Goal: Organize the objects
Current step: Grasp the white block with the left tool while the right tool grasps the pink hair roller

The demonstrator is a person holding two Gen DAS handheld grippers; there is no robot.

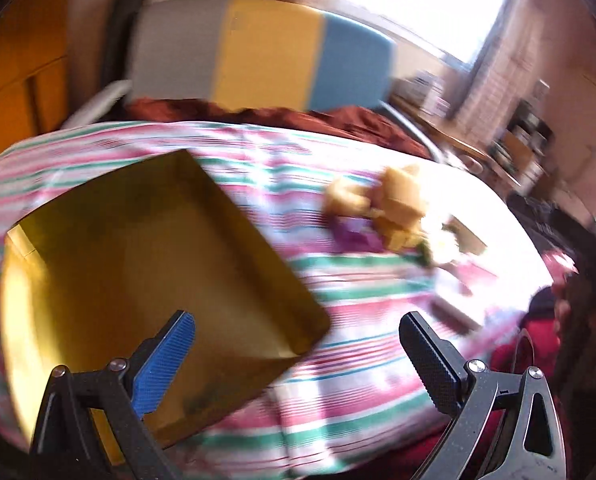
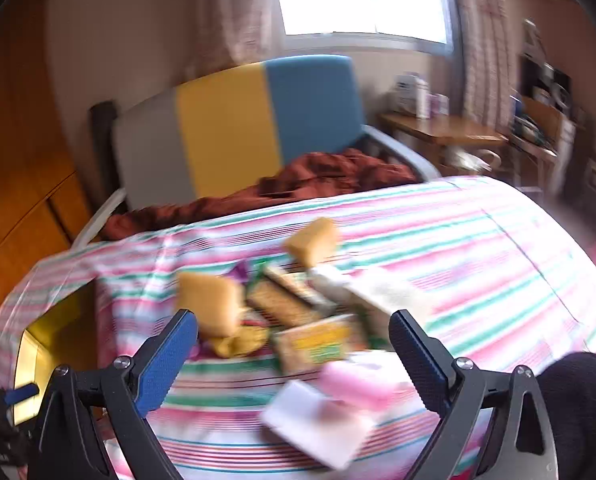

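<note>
A yellow open box lies on the striped cloth at the left; its edge shows in the right wrist view. A blurred pile of packets and yellow sponges lies to the right of it. In the right wrist view the pile sits mid-table, with a pink packet and a white packet nearest. My left gripper is open and empty above the box's near corner. My right gripper is open and empty just above the pile's near side.
A table with a pink, green and white striped cloth holds everything. Behind it stands a grey, yellow and blue chair back with a rust-red blanket. A wooden side table and window stand at the back right.
</note>
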